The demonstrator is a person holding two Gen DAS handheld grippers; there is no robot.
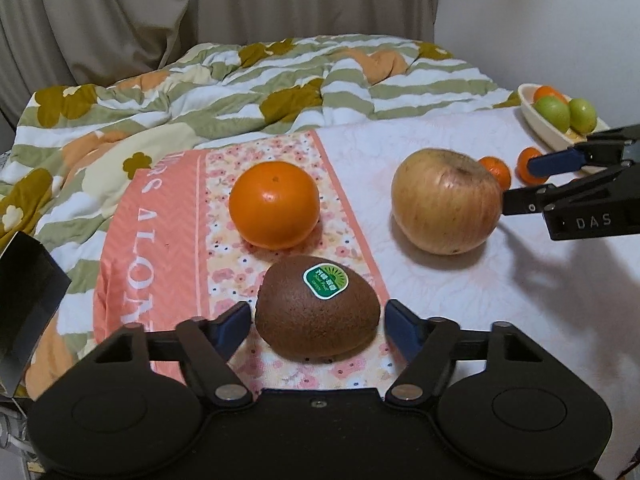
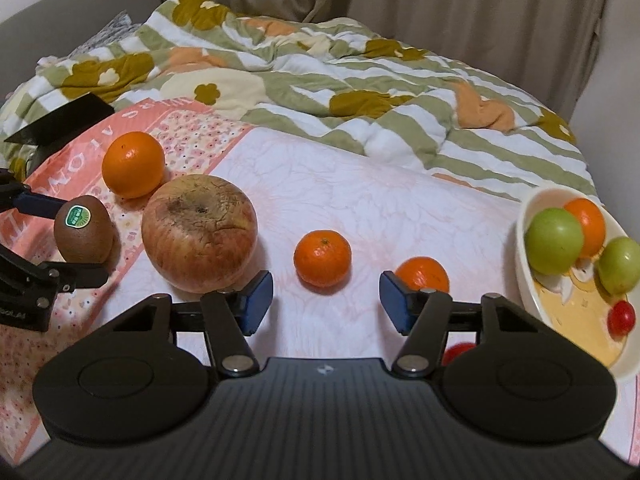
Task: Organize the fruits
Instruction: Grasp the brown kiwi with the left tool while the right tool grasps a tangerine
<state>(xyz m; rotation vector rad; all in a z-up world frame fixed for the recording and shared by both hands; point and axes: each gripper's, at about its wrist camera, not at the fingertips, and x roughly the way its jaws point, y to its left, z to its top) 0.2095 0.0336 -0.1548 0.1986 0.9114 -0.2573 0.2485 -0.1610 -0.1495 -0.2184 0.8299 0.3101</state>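
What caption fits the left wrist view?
Open left hand-held gripper straddles kiwi, orange and apple beyond.

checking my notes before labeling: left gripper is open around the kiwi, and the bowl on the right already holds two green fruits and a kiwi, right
Nearly. The right wrist view shows the bowl holding two green fruits, a mandarin and a cherry tomato, not a kiwi. The only kiwi sits between the open left gripper fingers.

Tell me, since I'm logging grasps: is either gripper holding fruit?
No. The open left gripper only straddles the kiwi; the right gripper is open.
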